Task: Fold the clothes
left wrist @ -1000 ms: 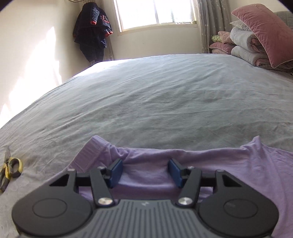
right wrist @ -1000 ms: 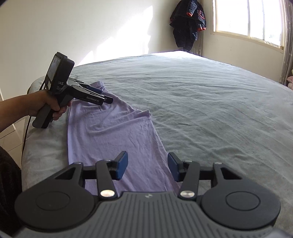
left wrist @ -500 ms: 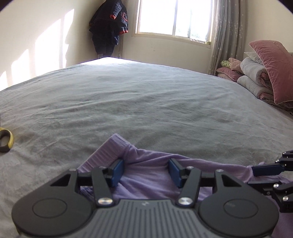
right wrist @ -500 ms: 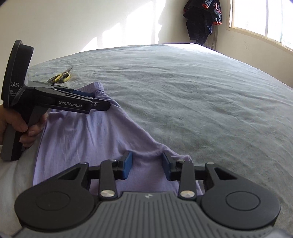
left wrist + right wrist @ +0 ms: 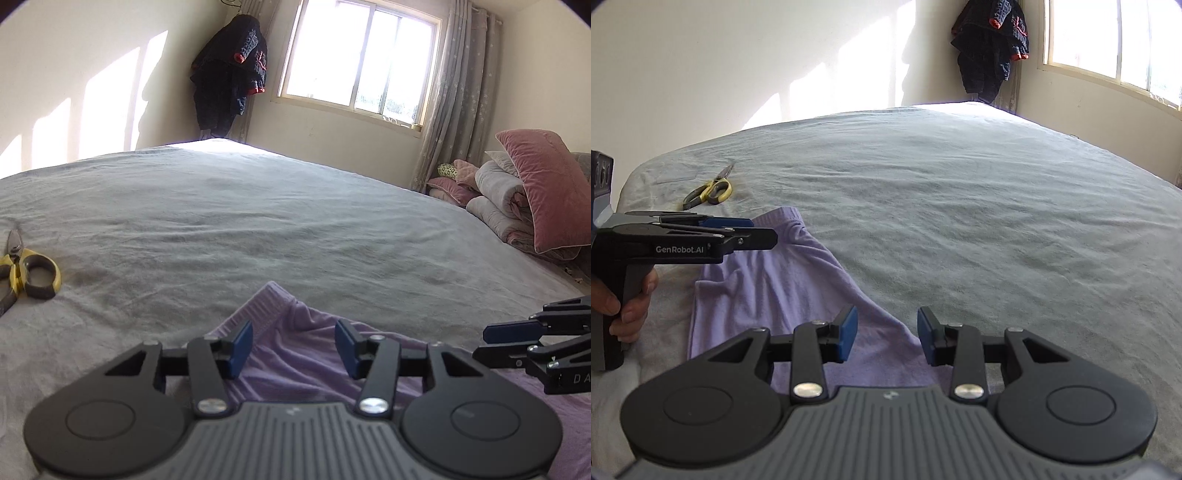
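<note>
Between the spread jaws of both the left gripper (image 5: 293, 345) and right gripper (image 5: 886, 334) there's just the purple shirt (image 5: 783, 280) lying flat on the grey bed (image 5: 979, 206), yellow scissors (image 5: 709, 190) just beyond it, "GenRobot.AI" printed on the left one's side

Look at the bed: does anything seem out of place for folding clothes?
Yes. Scissors lie loose on the bed, just beyond the purple garment near the left gripper. They have no part in folding and could snag fabric.
</note>
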